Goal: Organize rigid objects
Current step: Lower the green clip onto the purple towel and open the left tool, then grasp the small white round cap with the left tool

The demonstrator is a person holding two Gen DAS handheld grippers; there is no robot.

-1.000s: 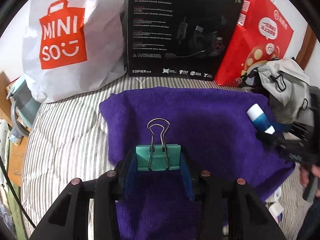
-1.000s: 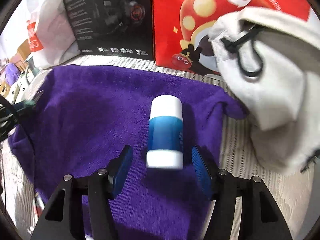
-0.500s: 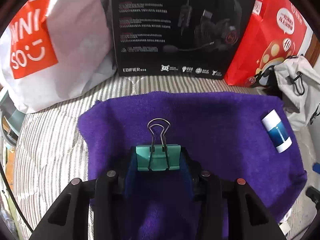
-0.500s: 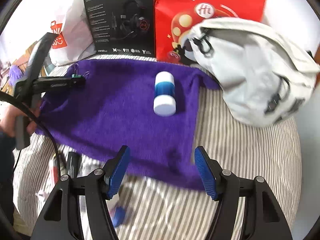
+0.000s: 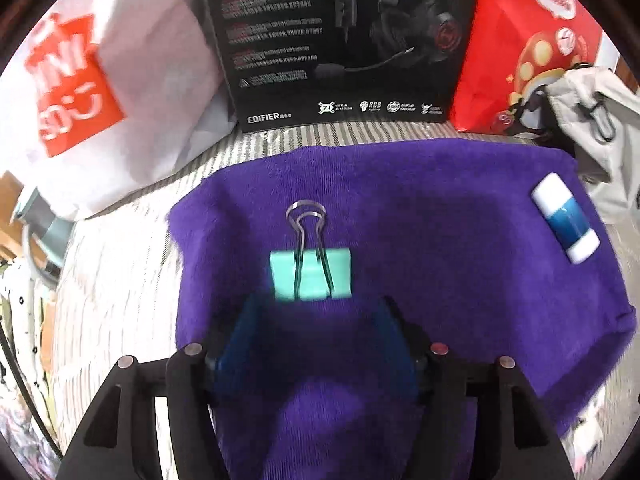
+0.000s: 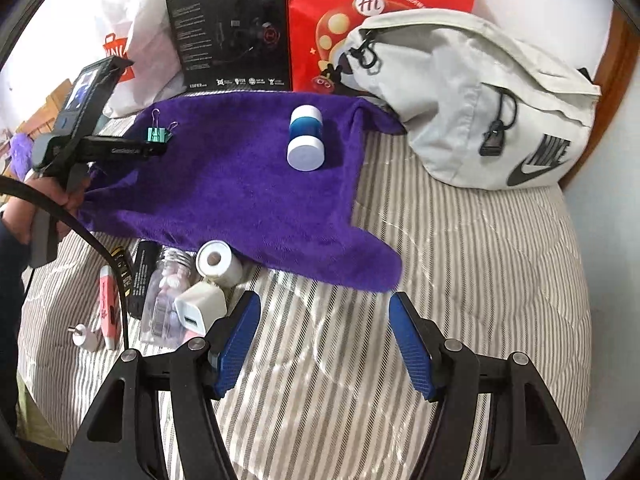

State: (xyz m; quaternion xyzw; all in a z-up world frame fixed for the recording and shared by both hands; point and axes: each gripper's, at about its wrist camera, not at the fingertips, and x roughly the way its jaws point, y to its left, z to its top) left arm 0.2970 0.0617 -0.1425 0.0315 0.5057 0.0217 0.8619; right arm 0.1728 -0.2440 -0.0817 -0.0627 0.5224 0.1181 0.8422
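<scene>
Left of the right claw point(image 6: 324, 344), a white charger cube point(image 6: 199, 307), a tape roll point(image 6: 218, 262) and a clear bottle point(image 6: 166, 292) crowd the striped bed point(image 6: 460, 280). Both claws gape empty. The left claw point(image 5: 314, 320) sits just behind the mint binder clip point(image 5: 311, 271) on fuzzy purple towel point(image 5: 420, 240); to its right lies a blue-and-white cylinder point(image 5: 566, 217).

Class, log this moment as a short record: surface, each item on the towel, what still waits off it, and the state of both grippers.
surface: purple towel on striped bedding
binder clip: on towel, just ahead of left fingers, free
bottle: lying on towel, far side
waiting off towel: charger, jar, roll
left gripper: open, empty
right gripper: open, empty, over bedding
</scene>
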